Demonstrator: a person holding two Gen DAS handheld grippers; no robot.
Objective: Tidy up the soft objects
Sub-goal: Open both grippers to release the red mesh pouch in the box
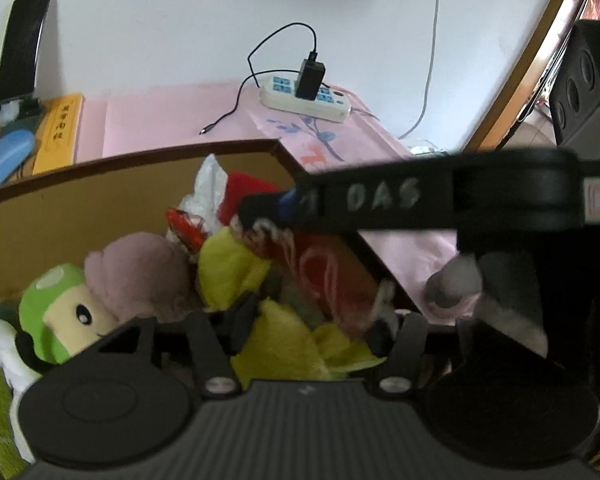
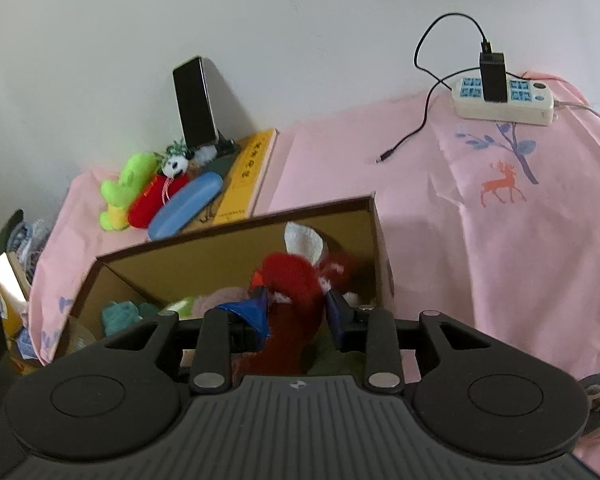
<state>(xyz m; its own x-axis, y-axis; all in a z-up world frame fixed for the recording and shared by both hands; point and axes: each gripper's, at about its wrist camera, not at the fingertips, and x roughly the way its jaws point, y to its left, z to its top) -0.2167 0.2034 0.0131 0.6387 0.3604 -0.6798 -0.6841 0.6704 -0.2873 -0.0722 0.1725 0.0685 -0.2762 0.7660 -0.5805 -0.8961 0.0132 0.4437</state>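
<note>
My right gripper (image 2: 296, 312) is clamped on a red plush (image 2: 290, 280), blue pads pinching it from both sides, just above the open box (image 2: 236, 240). Most of the plush hangs below the pads, inside the box near its right wall.

My left gripper (image 1: 312, 332) sits low over the pile in the same box. I can't tell if it's open or closed, since its fingertips are buried among a yellow plush (image 1: 276, 344) and a red bag (image 1: 328, 276).

Risks, as I judge them:
- Both grippers are in the same box. In the left view the right gripper crosses directly over mine, tip near the red bag. Any sideways move is likely to knock them together.
- Grip on the red plush is on soft fur only. It could slip, or snag the white cloth (image 2: 304, 242) behind it.
- The box is nearly full: green mushroom plush (image 1: 60, 312), pink plush (image 1: 140, 276), yellow plush. A drop on top may roll over the rim.

Room:
- The box's right wall is close to my right pad, so little margin there.
- More floor shows at the box's left end, by a teal plush (image 2: 120, 316).
- Right of the box, the pink cloth (image 2: 500, 260) is bare up to the power strip (image 2: 504, 100) at the desk's back edge.
- Back left corner is crowded: phone (image 2: 194, 104), book (image 2: 248, 172), blue case (image 2: 186, 204), small toys.
- Best exit is straight up.
</note>
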